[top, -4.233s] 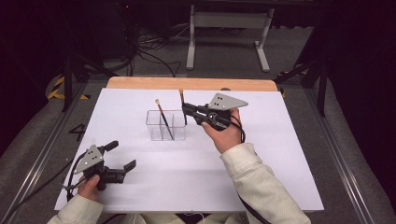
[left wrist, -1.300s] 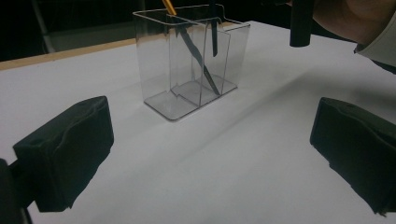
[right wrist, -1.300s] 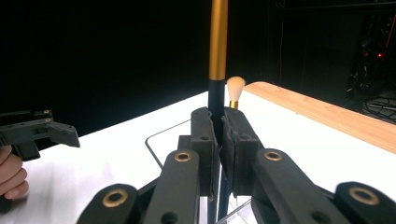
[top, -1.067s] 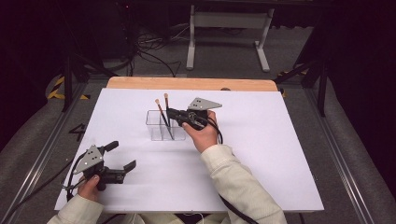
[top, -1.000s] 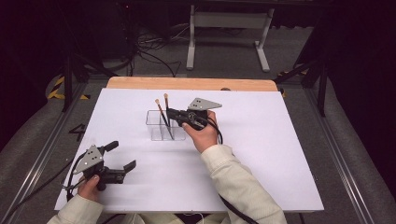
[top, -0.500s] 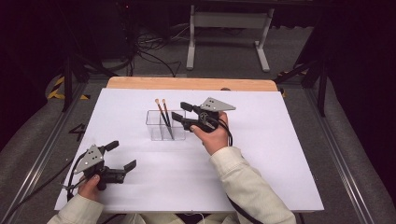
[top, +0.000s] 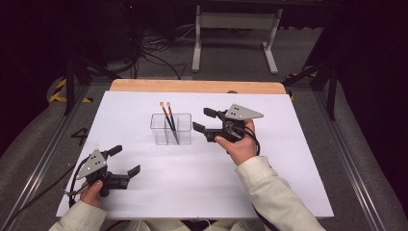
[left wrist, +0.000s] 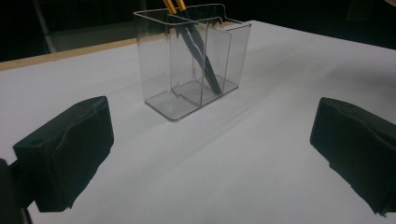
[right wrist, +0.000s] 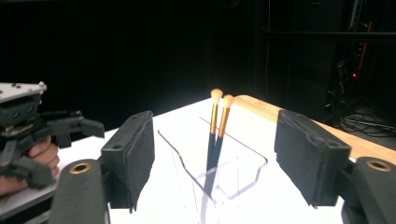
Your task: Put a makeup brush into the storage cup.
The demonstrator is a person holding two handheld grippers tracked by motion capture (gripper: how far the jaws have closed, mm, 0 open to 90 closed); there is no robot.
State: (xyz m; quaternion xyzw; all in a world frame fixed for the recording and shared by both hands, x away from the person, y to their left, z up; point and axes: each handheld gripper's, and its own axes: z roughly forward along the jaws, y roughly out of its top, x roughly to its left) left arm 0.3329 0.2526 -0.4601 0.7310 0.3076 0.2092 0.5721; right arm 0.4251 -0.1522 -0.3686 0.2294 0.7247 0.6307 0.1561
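- The table [top: 288,192] carries everything, covered in a white sheet; from my right gripper [top: 201,120] the work lies just to its left in the high view, straight ahead along its jaws.
- The clear holder [top: 171,129] stands upright just ahead of that gripper, near but apart from it; in the left gripper view it shows divided compartments [left wrist: 191,70].
- Two brushes [top: 168,120] stand in the holder, tips up, long axes leaning away from me toward the far edge; in the right gripper view they sit side by side [right wrist: 218,126] between my jaws' sightline, beyond the pads.
- My right gripper is much the nearer one; its jaws have just been opening and stand wide with nothing between them, touching nothing.
- My left gripper [top: 127,161] rests well apart, low and to the holder's left, jaws spread wide and empty.
- I judge the brush delivery is done; the next move depends on backing clear without nudging the holder.
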